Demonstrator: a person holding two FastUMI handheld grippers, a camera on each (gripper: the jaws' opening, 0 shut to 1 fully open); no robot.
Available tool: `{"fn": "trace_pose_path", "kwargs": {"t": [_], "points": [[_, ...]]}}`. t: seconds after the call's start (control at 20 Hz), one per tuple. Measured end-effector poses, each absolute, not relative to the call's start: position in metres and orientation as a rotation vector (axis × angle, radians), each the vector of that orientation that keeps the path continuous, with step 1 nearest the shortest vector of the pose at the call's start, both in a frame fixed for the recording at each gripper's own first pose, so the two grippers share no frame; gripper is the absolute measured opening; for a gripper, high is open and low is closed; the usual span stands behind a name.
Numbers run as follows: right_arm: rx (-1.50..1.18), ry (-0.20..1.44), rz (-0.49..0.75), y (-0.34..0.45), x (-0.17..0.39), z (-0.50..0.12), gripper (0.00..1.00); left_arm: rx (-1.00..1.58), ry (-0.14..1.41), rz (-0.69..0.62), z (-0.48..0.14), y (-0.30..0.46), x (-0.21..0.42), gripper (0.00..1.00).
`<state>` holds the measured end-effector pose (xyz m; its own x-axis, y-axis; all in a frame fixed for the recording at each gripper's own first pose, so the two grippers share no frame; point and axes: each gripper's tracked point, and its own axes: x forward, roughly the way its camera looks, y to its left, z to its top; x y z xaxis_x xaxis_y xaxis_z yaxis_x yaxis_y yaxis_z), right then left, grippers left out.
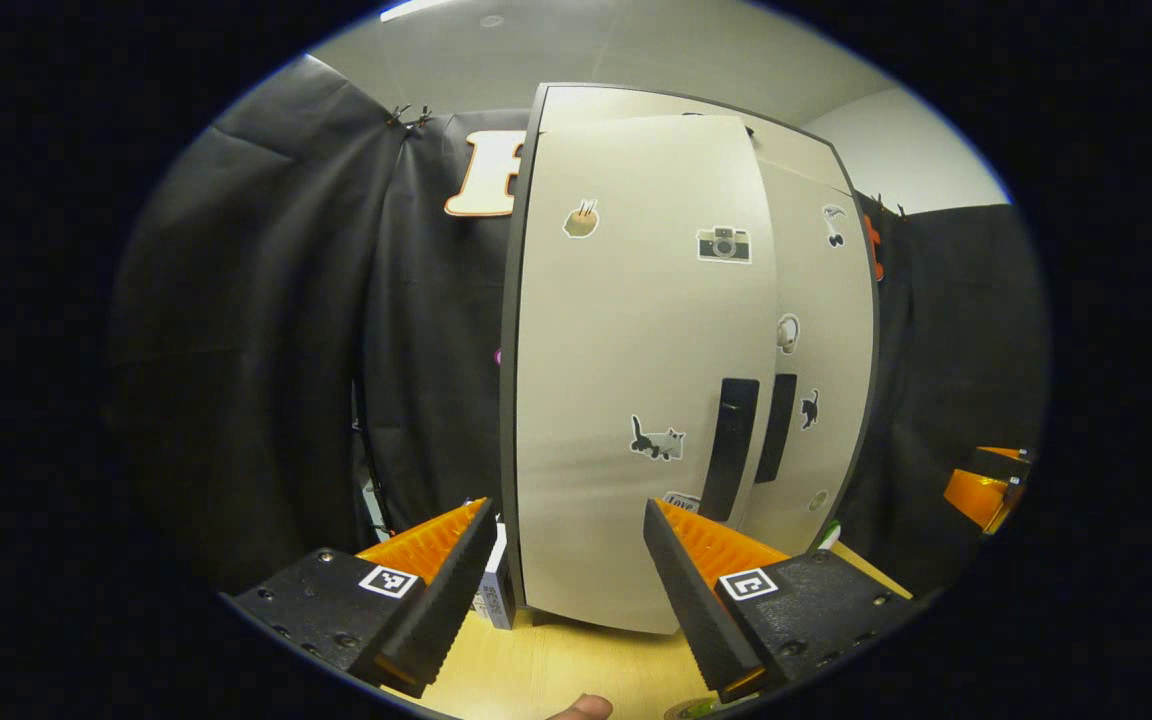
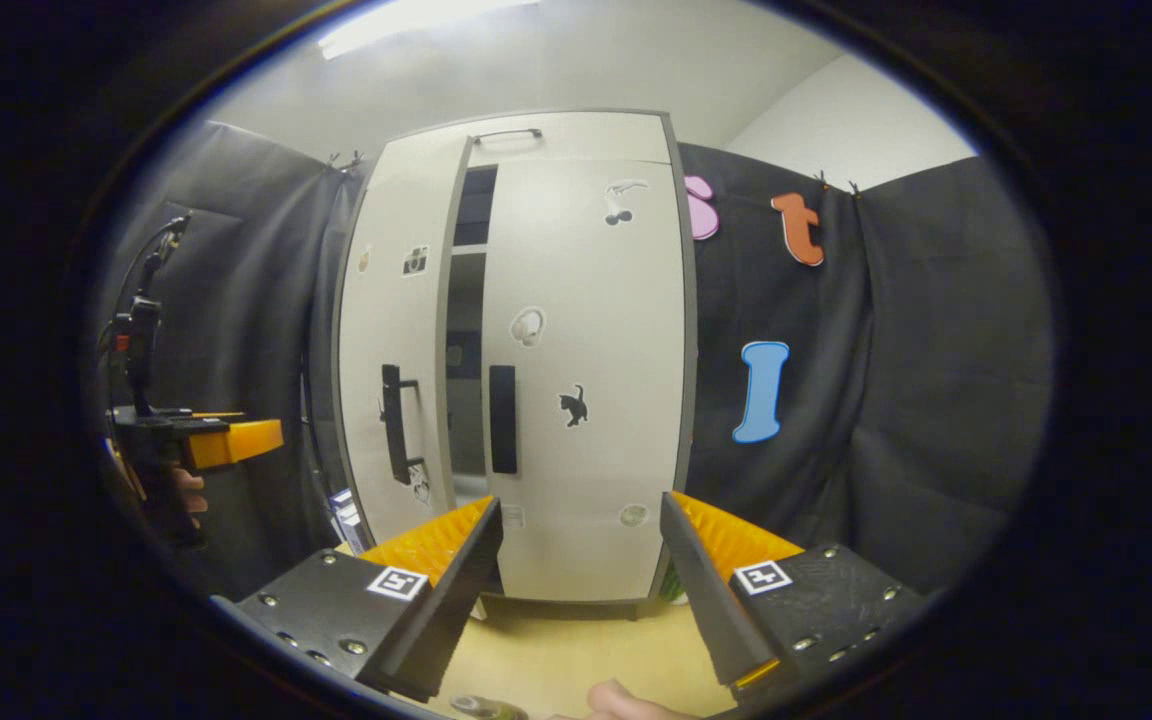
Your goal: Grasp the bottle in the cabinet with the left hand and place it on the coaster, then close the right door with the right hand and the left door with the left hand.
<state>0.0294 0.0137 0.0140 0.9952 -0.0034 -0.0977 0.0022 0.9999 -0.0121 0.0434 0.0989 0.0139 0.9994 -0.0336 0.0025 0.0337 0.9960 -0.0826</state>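
Left door: pale flat cabinet panel w/ black handle point(image 1: 636, 400), edge ajar.
Right door: matching panel point(image 2: 586, 400), flush.
Left gripper point(image 1: 568, 560): jaws apart, empty.
Right gripper point(image 2: 581, 565): jaws apart, empty.
Bottle: can't tell where.

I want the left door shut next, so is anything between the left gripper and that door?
Nothing visible. The left gripper faces the left door with open air between; the door is ajar beside the shut right door.
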Motion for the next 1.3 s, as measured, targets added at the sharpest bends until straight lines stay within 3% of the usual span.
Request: {"fn": "trace_pose_path", "kwargs": {"t": [0.3,1.3], "points": [[-0.051,0.089,-0.008,0.01,0.03,0.009,0.96,-0.063,-0.022,0.011,0.013,0.094,0.03,0.94],[-0.015,0.044,-0.073,0.004,0.018,0.029,0.96,0.004,-0.057,-0.064,0.013,0.073,0.02,0.93]]}}
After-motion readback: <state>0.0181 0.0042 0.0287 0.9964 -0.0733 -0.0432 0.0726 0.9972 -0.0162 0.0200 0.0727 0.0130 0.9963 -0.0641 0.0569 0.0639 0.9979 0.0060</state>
